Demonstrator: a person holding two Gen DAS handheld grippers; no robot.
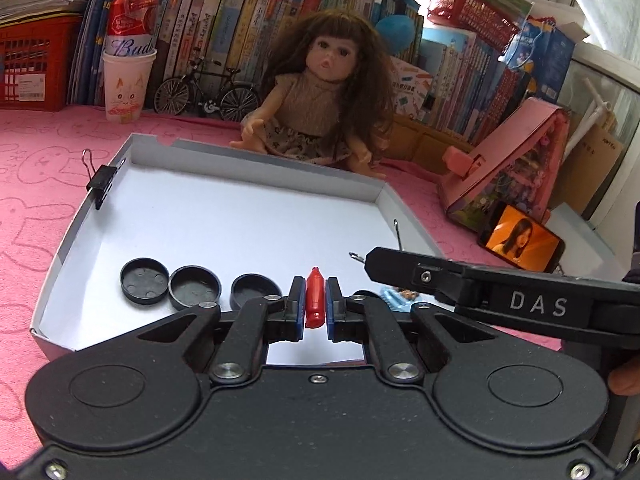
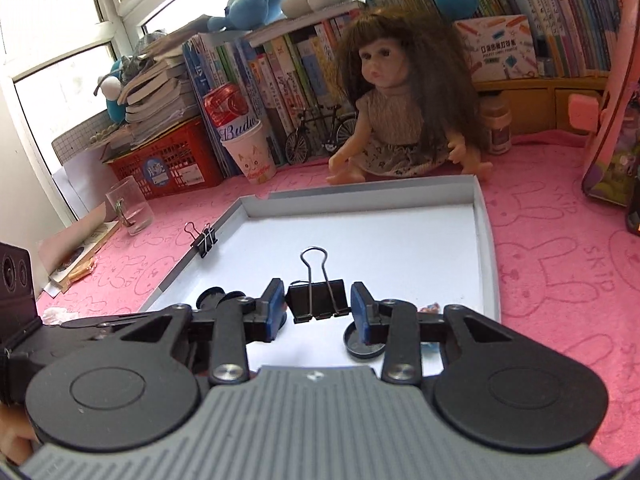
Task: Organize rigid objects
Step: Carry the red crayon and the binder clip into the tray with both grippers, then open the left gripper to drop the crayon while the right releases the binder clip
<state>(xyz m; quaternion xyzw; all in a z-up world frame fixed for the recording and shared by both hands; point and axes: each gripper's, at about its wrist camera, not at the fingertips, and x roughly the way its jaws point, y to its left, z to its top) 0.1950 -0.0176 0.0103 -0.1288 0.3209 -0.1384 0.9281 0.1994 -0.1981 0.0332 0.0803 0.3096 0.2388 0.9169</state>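
While over the tray [image 1: 96, 216] | left claw [image 1: 313, 302] clamps red piece [image 1: 314, 298] | right claw [image 2: 319, 306] grips binder clip [image 2: 318, 300] (upright)

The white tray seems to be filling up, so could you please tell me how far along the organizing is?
Done: three black caps lie in a row in the white tray, and one binder clip is on its left wall. In hand: the left gripper holds a red pen-shaped piece; the right gripper holds a second binder clip. Left: placing both, and perhaps the small blue item.
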